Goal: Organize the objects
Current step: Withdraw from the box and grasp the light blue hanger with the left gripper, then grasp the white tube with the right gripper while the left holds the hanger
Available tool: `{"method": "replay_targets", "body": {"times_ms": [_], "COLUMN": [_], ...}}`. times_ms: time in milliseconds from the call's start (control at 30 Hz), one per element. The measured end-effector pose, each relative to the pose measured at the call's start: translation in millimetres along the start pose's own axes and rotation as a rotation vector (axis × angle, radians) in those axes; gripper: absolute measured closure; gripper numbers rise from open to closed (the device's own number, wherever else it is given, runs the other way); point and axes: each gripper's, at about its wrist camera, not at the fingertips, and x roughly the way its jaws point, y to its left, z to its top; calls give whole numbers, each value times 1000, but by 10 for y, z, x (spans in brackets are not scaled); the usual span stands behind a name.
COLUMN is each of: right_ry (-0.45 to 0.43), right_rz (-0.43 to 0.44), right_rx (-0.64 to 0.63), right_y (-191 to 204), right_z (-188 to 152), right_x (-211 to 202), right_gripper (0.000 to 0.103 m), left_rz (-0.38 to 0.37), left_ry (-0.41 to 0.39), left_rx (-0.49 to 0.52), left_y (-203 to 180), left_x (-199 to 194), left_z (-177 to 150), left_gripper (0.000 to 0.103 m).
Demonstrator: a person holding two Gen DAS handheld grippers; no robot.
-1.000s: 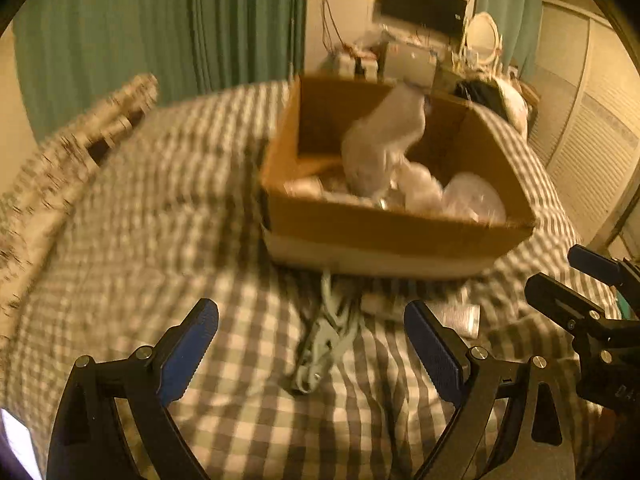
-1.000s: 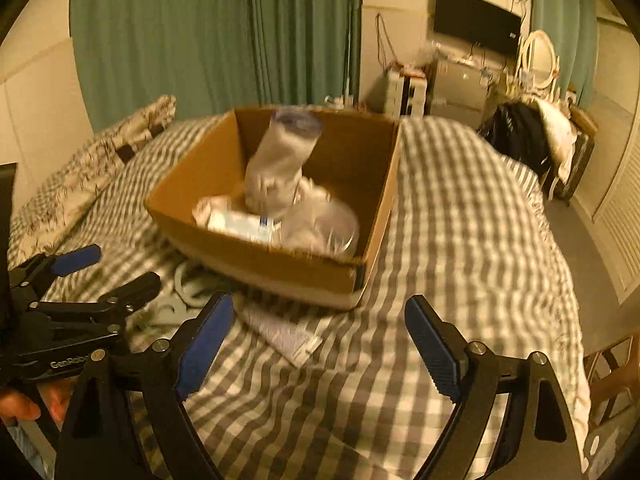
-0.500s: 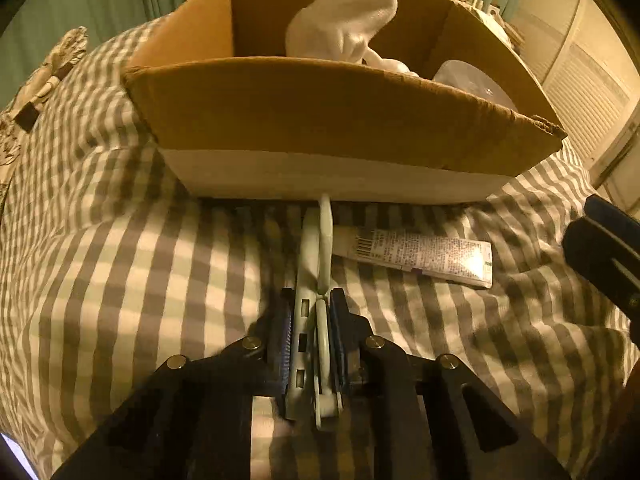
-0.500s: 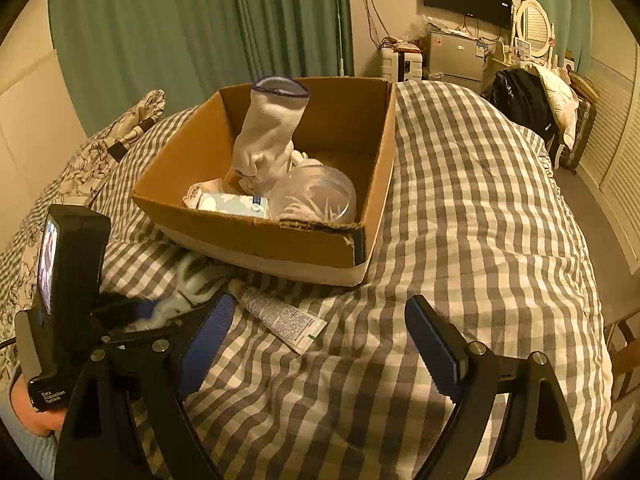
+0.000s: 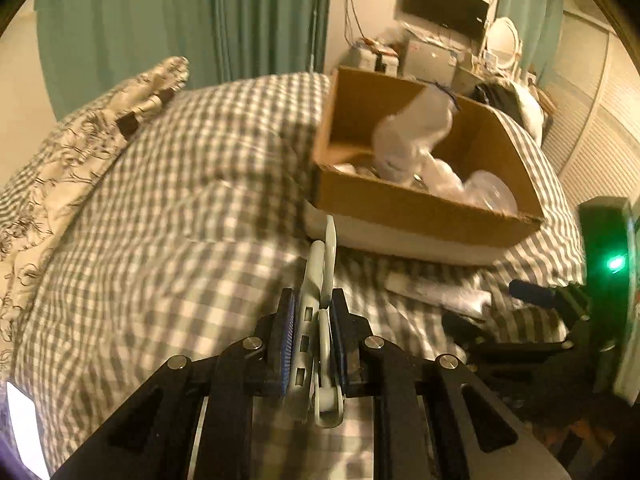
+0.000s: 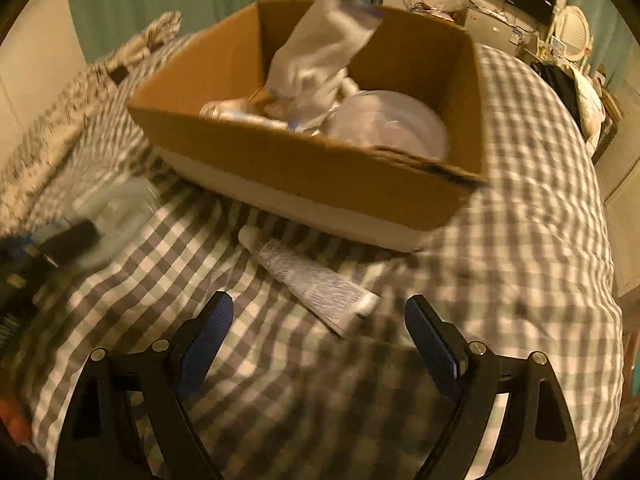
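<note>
My left gripper (image 5: 311, 308) is shut on pale green plastic hangers (image 5: 318, 280) and holds them above the checked bedspread, left of and in front of the cardboard box (image 5: 420, 204). The box holds a white sock (image 6: 316, 52), a clear plastic lid (image 6: 388, 124) and other white items. A white tube (image 6: 308, 276) lies on the bedspread in front of the box. My right gripper (image 6: 320, 328) is open and empty, just in front of the tube, which lies between its fingers' line of sight. The right gripper shows at the right edge of the left wrist view (image 5: 532, 300).
The bed's checked cover (image 6: 520, 240) stretches around the box. A patterned pillow (image 5: 80, 140) lies at the left. Green curtains (image 5: 200, 20), a television (image 5: 444, 0) and cluttered furniture stand beyond the bed. Louvred doors (image 5: 600, 140) are at the right.
My left gripper closed on the hangers and has lifted them off the bed, pulling back from the box. My right gripper has moved closer to the tube, still open.
</note>
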Motion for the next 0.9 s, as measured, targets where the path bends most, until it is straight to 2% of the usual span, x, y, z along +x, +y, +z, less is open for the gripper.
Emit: {"method": "replay_targets", "body": {"times_ms": [233,367,567,633,733,767,800,900], "right_ry": [49,39,79,99,116,111,101,81], "right_rz": [-89,-164,-209,-201,-177,-167,-159,-144], "right_rx": [-54,-104,-116,-120,-118,-124,-138,-158], "right_y": [319,466,469,463,443,451,472,505], "right_z": [97,123,144,148,139,126,103,38], "right_x": [400,524,709,753,774,748,701,554], "right_gripper": [18,19,19,24,43,56,65,82], "left_rz": [-64,-92,-111,-112,-112,-113,-116,-129], "left_ry": [45,49,53,55,54,55,55,57], "left_rx": [-59,-76,-95,-94,-95,-96,-99,-107], "left_y": [165,195,219,222,216,215,218,232], "left_x": [252,267,275,278,270,273,271,258], "left_z": [-20,-47,-54,-57,-73,-71,-79,-112], "left_gripper": [86,86,86,86,86,86,86,86]}}
